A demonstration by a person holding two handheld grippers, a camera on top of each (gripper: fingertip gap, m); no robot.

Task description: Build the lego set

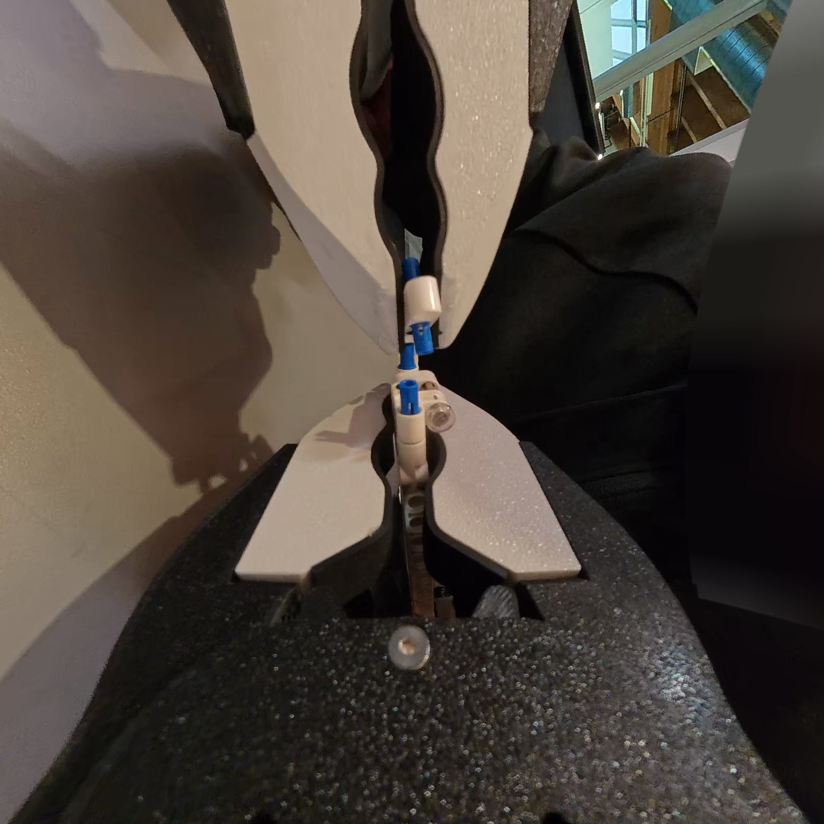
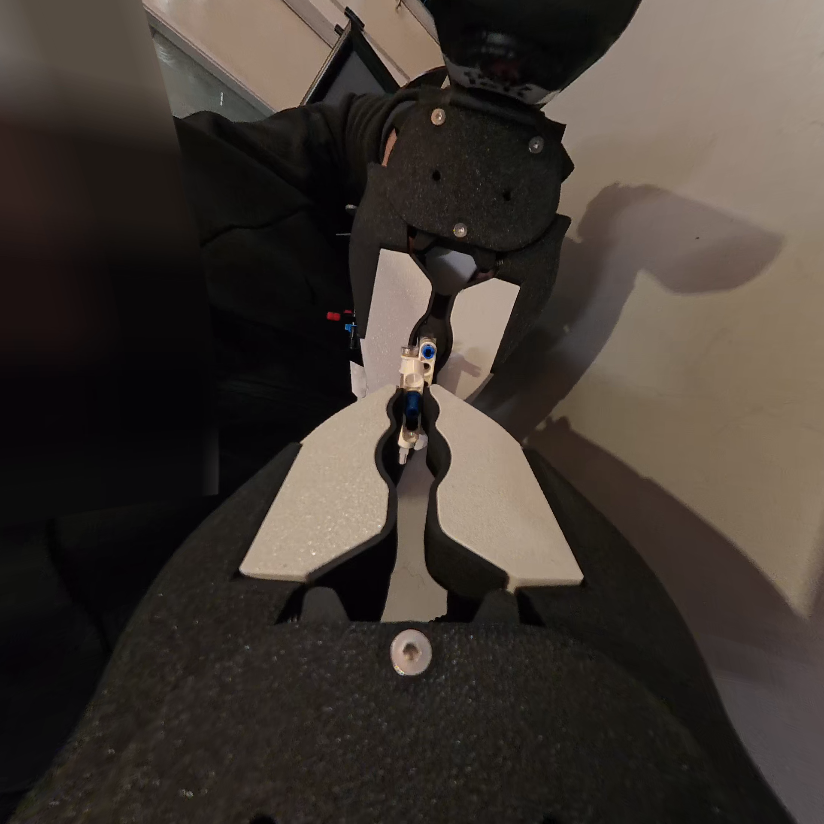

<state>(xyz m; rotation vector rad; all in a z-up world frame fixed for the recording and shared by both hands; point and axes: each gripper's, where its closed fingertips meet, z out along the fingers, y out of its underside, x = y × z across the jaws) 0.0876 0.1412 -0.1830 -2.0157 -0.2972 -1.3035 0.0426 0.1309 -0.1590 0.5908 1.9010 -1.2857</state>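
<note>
My left gripper (image 1: 412, 399) is shut on a small white building-toy assembly (image 1: 411, 430) that carries a blue pin (image 1: 407, 396) and a clear round stud (image 1: 440, 418). My right gripper (image 1: 419, 343) comes in from above, tip to tip with it, shut on a white sleeve piece (image 1: 422, 299) with blue pins (image 1: 422, 339). In the right wrist view my right gripper (image 2: 412, 397) grips the white piece with a blue pin (image 2: 411, 408). The left gripper (image 2: 426, 356) faces it, holding its white part (image 2: 412, 370). The two parts meet between the fingertips. I cannot tell whether they are joined.
A pale surface (image 1: 89, 356) with dark shadows lies to one side. A person's dark sleeve and clothing (image 1: 602, 290) fill the other side. Small red (image 2: 333, 316) and blue (image 2: 349, 328) bits show by the dark clothing. A window and wooden structure (image 1: 669, 89) are far behind. Across from one pair of fingers to the other is roughly 5 cm.
</note>
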